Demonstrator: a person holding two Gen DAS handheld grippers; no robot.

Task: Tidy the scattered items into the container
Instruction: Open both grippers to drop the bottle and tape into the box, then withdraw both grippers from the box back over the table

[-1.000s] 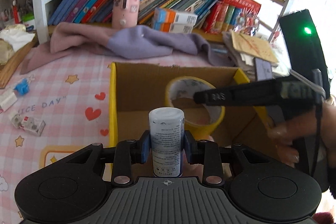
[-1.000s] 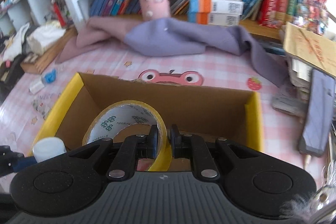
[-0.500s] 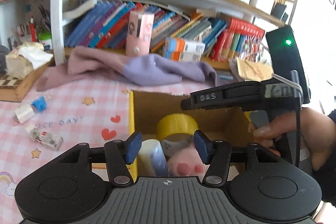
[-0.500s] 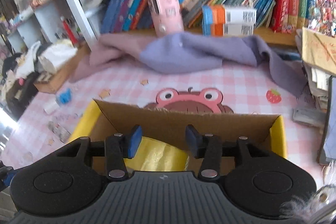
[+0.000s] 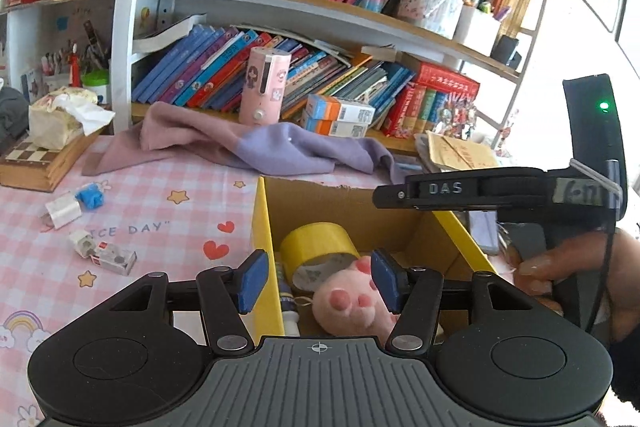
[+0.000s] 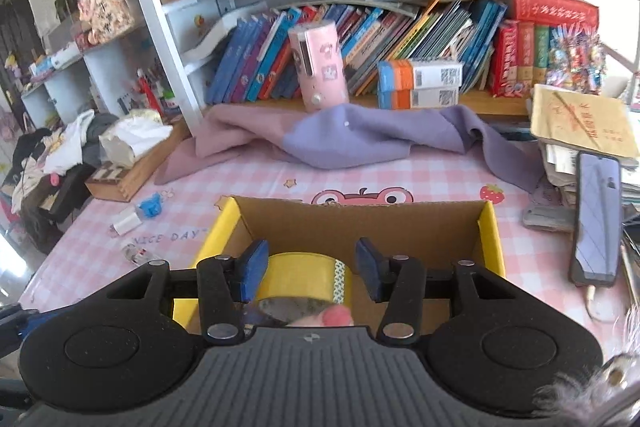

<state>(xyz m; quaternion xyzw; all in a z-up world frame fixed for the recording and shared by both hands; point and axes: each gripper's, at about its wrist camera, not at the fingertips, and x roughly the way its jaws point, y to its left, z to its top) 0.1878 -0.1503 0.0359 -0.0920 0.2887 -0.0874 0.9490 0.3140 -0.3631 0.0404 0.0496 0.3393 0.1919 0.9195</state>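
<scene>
Two grippers I hold, left gripper point(image 5: 318, 281) and right gripper point(image 6: 307, 271), hover empty with jaws spread above the cardboard box point(image 5: 344, 215) containing glossy yellow tape point(image 5: 316, 247) and a fuzzy pink plush point(image 5: 352, 309).

You can read "NICE DAY" printed on the pink checked tablecloth point(image 6: 256, 187), and the raised letters "DAS" on the black right gripper's finger point(image 5: 444, 189) crossing your left view.
</scene>
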